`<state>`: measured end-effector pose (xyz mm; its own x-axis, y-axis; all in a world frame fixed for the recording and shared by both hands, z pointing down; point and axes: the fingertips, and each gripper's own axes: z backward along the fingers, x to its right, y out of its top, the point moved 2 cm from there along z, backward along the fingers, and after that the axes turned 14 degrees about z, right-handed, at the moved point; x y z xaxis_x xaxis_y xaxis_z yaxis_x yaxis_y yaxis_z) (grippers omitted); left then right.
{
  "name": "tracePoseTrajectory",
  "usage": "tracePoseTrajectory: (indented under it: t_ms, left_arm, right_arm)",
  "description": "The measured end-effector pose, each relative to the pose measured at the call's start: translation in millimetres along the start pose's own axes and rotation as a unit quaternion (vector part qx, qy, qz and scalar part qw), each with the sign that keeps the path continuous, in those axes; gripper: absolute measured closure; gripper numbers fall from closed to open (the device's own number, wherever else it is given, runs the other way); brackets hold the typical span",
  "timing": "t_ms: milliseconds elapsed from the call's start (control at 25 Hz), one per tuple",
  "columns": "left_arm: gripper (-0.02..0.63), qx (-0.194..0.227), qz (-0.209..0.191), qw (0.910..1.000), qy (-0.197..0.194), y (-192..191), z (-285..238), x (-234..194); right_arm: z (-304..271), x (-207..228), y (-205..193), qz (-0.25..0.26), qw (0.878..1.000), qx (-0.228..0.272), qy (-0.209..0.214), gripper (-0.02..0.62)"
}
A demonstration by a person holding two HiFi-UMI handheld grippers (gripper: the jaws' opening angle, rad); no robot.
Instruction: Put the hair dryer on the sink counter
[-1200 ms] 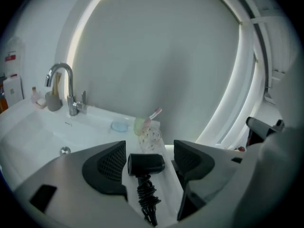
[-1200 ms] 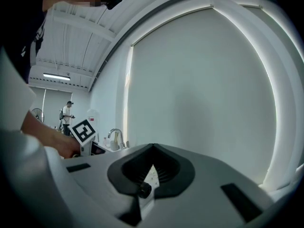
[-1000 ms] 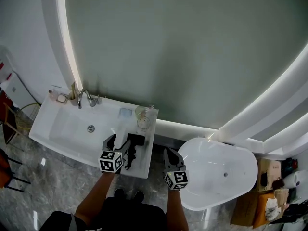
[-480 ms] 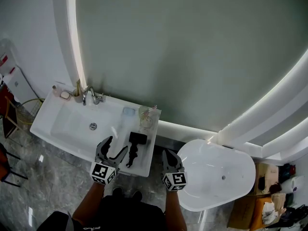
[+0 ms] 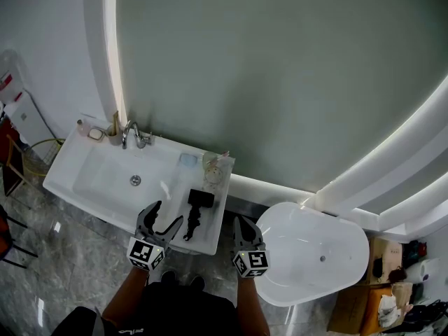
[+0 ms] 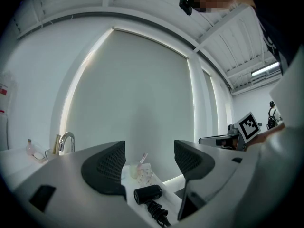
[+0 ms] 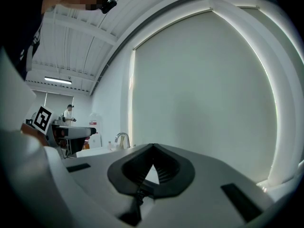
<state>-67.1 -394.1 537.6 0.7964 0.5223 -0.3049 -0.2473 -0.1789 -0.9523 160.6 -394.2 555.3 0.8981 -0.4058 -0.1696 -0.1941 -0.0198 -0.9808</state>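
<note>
The black hair dryer (image 5: 199,200) lies on the white sink counter (image 5: 213,224), its coiled cord (image 5: 190,227) trailing toward the front edge. In the left gripper view the hair dryer (image 6: 147,194) rests just beyond the jaws, which stand wide apart with nothing between them. My left gripper (image 5: 168,214) is open and hovers at the counter's front edge, just left of the cord and apart from it. My right gripper (image 5: 242,224) is shut and empty, off the counter's right end, between it and the bathtub. Its jaws (image 7: 152,164) meet at the tips.
A basin (image 5: 115,180) with a chrome faucet (image 5: 133,133) fills the counter's left part. A glass cup with a toothbrush (image 5: 212,171) and a pale blue soap (image 5: 185,162) stand behind the dryer. A white bathtub (image 5: 311,254) sits to the right. The floor is grey marble.
My left gripper, which was right at the hair dryer a second ago, has drawn back toward the front edge and stands open. The dryer stays on the counter. The right gripper barely moved.
</note>
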Motion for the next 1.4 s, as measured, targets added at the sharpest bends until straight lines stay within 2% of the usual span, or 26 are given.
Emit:
tracePoseTrajectory:
  t_ms: [160,440,640,760,880,1120,1400]
  left_arm:
    - [0.304,0.01,0.012,0.9999,0.0,7,1,-2]
    - [0.315,0.014,0.004,0.9999,-0.002,4,3,1]
    - [0.53,0.029,0.008,0.9995,0.014,8,6,0]
    - [0.575,0.027,0.013,0.9993,0.021,7,6,-4]
    - [0.581,0.019,0.023,0.9993,0.022,4,5,-7]
    - [0.583,0.009,0.006,0.9996,0.026,-4,2,-7]
    - [0.583,0.003,0.008,0.9996,0.026,-8,0,-6]
  right_arm:
    - [1,-1,2,-0.008,1.0,0.008,-0.001,0.568]
    - [2,-8,4,-0.01,1.0,0.019,0.003,0.568]
    - [3,-15,8,-0.011,1.0,0.025,0.011,0.568]
    - [3,-18,9,-0.009,0.999,0.028,0.016,0.568]
    - [3,-16,10,-0.01,0.999,0.032,0.019,0.568]
    - [4,-10,9,-0.007,0.999,0.033,0.009,0.568]
    - [4,-12,12,0.006,0.999,0.034,0.013,0.568]
